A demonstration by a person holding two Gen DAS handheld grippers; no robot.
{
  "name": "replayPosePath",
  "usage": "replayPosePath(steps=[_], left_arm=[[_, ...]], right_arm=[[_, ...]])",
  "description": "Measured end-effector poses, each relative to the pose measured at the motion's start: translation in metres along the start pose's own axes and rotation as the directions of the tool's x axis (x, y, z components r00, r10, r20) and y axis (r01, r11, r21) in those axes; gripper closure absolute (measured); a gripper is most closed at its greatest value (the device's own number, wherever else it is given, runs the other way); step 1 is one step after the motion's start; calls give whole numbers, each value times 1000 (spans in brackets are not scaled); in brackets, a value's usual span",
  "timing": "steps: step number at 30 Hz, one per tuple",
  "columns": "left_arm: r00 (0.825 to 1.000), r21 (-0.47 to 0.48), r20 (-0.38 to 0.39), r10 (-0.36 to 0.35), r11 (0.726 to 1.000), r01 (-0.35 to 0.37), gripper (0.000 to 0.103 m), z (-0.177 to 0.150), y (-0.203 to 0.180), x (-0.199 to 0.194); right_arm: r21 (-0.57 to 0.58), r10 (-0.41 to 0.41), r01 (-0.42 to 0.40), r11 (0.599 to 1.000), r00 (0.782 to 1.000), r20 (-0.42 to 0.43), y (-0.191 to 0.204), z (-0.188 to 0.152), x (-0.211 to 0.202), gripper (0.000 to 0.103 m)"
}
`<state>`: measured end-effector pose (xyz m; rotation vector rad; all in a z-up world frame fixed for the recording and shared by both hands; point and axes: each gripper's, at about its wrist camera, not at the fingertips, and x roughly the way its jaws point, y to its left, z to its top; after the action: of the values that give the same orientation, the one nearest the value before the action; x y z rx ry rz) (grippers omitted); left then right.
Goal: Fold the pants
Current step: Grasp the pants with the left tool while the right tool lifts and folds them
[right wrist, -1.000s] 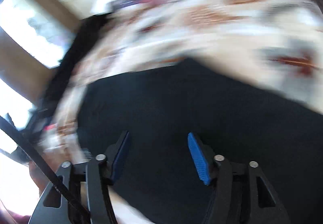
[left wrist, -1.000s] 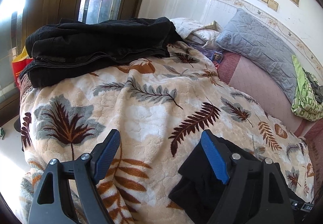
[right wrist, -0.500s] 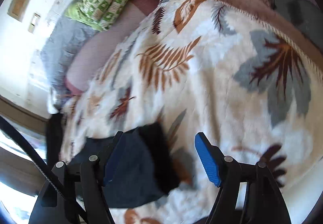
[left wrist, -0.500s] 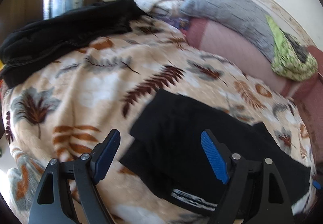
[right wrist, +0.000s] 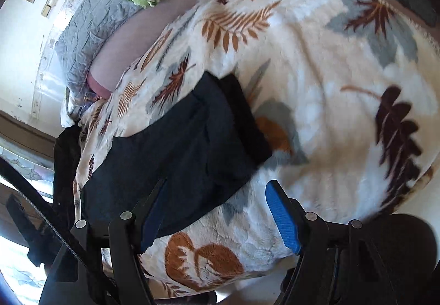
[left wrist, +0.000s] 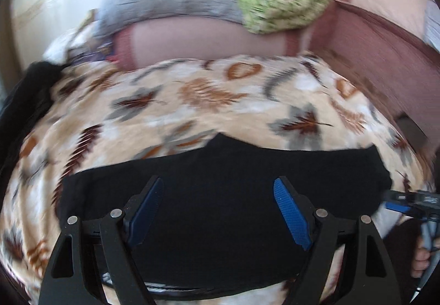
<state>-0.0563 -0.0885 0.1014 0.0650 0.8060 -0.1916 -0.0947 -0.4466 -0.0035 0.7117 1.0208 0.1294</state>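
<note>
Black fabric pants [left wrist: 225, 211], already doubled lengthwise into a long band, lie flat across the near part of a bed covered by a cream plush blanket with a brown and grey leaf print [left wrist: 209, 96]. The left hand-held gripper [left wrist: 218, 211] hovers over the middle of the band with its blue-padded fingers [left wrist: 290, 214] spread apart and nothing between them. The right hand-held gripper [right wrist: 214, 218], seen from its own camera, is likewise spread and empty, poised at the near edge of the pants [right wrist: 176, 156] close to the leg end, where two stacked layers show.

The step in hand appears to be the cross fold. To do it well, each gripper should probably bite both layers at a corner of one end, lift just clear of the blanket [right wrist: 316, 90], and carry that end over to meet the other with edges aligned. The plush pile may drag the lower layer, so a low, even sweep is advisable.
</note>
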Motion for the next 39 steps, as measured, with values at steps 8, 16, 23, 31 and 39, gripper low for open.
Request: replayPosePath(steps=[8,16,23,31,39], left_arm=[[967,186,-160,-197,956,225,22,54,-98,58],[898,141,-365,-244,939,313,22,76,-154,140],[785,134,-501,-364,864,485,22,83,-208,179],[784,380,-581,-216,780,497,22,61,-265,198],[794,371,-522,-312,755,541,84,62,-249,169]], right_arm=[[-65,69,-61,996,988,135,10,8,24,25],[-19,128,-127,992,971,204,0,0,24,25],[29,218,-227,973,958,187,-14,4,23,25],[-53,178,-171,984,966,185,-2,1,24,24],[-113,100,-80,990,979,178,17,4,30,80]])
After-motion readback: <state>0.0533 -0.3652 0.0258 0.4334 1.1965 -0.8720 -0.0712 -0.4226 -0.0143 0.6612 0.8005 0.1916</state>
